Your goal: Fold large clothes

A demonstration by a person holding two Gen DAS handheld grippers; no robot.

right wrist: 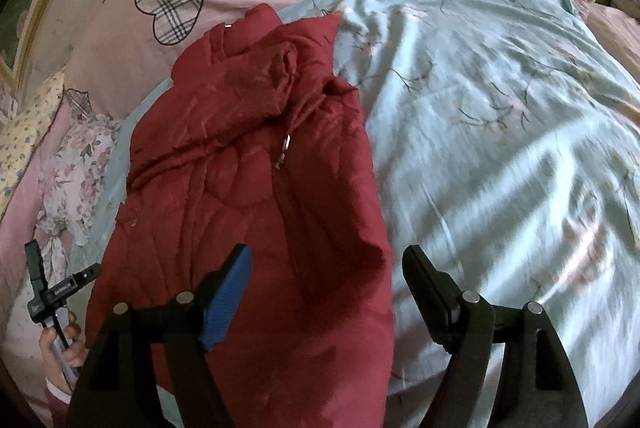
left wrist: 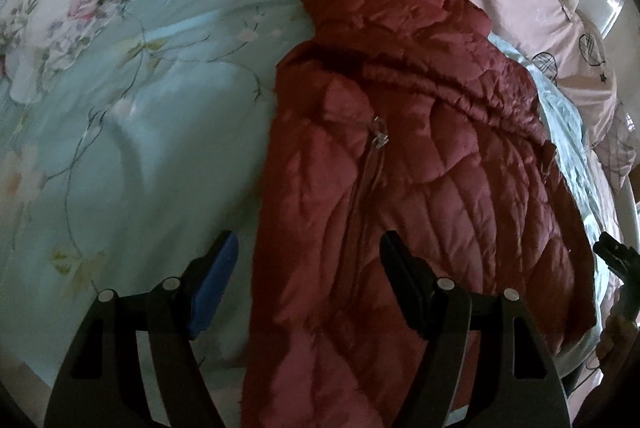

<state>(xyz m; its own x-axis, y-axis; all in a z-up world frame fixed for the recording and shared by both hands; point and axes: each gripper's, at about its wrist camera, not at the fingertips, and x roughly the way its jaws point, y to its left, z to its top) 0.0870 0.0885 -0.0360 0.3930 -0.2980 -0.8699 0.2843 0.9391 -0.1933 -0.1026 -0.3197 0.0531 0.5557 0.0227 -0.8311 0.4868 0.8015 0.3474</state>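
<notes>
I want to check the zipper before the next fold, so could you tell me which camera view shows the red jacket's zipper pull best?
The right wrist view: the zipper pull glints sharply against the red jacket. In the left wrist view it appears as a pale, blurrier shape.

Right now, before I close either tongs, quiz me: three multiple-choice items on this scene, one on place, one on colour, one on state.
1. The jacket lies on:
A. the light blue floral quilt
B. a wooden floor
C. a chair

2. The jacket's colour is:
A. navy
B. dark red
C. white

3. The left tongs and right tongs are:
A. both shut on the jacket
B. one open, one shut
C. both open, holding nothing

Answers: 1 A, since blue floral cloth shows on both sides of the jacket; 2 B, as the quilted fabric reads dark red in both views; 3 C, since each pair of jaws stands wide apart above the cloth.
</notes>
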